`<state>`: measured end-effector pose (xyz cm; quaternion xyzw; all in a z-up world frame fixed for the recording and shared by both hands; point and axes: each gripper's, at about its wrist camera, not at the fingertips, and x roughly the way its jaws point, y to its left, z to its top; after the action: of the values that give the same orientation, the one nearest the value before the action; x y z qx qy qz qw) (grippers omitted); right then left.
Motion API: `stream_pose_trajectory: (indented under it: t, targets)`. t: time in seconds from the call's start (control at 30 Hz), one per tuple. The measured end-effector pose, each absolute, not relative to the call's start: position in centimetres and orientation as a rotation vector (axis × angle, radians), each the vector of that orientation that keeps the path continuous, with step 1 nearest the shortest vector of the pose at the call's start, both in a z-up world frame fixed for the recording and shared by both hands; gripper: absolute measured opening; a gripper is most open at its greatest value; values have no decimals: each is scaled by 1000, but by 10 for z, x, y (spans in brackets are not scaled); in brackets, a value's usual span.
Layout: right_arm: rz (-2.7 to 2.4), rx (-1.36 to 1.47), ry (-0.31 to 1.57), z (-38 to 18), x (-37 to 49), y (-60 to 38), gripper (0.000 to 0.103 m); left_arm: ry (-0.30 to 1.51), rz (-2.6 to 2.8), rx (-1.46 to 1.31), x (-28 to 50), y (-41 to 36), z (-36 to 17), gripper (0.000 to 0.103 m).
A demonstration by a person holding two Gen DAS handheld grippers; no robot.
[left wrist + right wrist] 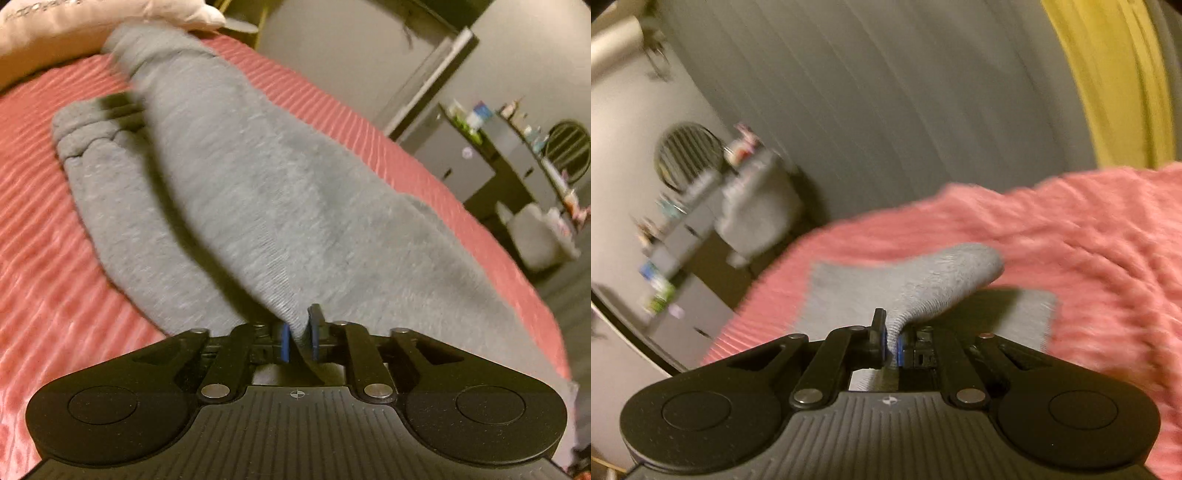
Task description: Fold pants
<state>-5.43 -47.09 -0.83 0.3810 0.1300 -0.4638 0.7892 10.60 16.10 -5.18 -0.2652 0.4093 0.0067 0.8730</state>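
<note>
Grey pants (240, 192) in left tool (300, 338), over pink bedspread (44, 258)

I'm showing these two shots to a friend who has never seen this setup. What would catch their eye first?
Probably the grey pants, stretched across a pink ribbed bedspread that fills most of both views. Next, the black grippers at the bottom edge: the left gripper and the right gripper each pinch a fold of the grey cloth. In the right wrist view a yellow curtain hangs at the upper right.
</note>
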Motion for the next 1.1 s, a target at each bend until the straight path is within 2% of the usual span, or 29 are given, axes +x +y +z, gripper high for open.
stream_pose_trajectory:
  t: [0.1, 0.17, 0.27, 0.3, 0.4, 0.43, 0.47, 0.57, 0.67, 0.8, 0.87, 0.9, 1.0, 1.07, 1.1]
  targets:
    - [-1022, 854, 331, -21, -63, -474, 6, 780, 85, -540, 108, 177, -46, 66]
    - [-984, 850, 350, -26, -64, -473, 7, 732, 142, -559, 115, 193, -42, 70]
    - [-920, 908, 344, -41, -65, -476, 17, 748, 154, -661, 138, 215, -48, 70]
    - [-898, 956, 362, -47, -63, -480, 17, 753, 163, -695, 145, 221, -52, 68]
    - [-839, 1030, 343, -57, -64, -482, 16, 749, 204, -774, 154, 236, -61, 47]
    - [-835, 1013, 352, -57, -62, -481, 14, 750, 199, -796, 158, 241, -60, 28]
    - [-826, 986, 367, -54, -60, -480, 7, 757, 196, -805, 156, 249, -60, 14]
    - [-795, 922, 396, -42, -55, -477, 6, 700, 183, -765, 141, 256, -43, 11]
    - [-813, 837, 334, -19, -68, -476, 6, 630, 153, -654, 123, 249, -26, 11]
    - [-872, 678, 325, -7, -77, -474, 5, 710, 189, -570, 112, 243, -43, 12]
    - [-908, 619, 400, -16, -74, -477, 6, 784, 209, -560, 111, 244, -60, 18]
    - [-925, 587, 449, -22, -71, -478, 6, 790, 230, -543, 108, 243, -61, 27]
    - [-1035, 528, 590, -28, -65, -481, 22, 723, 340, -429, 97, 234, -39, 60]
    - [-1147, 478, 537, -17, -77, -479, 24, 655, 390, -308, 92, 220, -20, 64]
    - [-1163, 454, 504, -11, -80, -476, 24, 619, 379, -253, 91, 210, -11, 71]
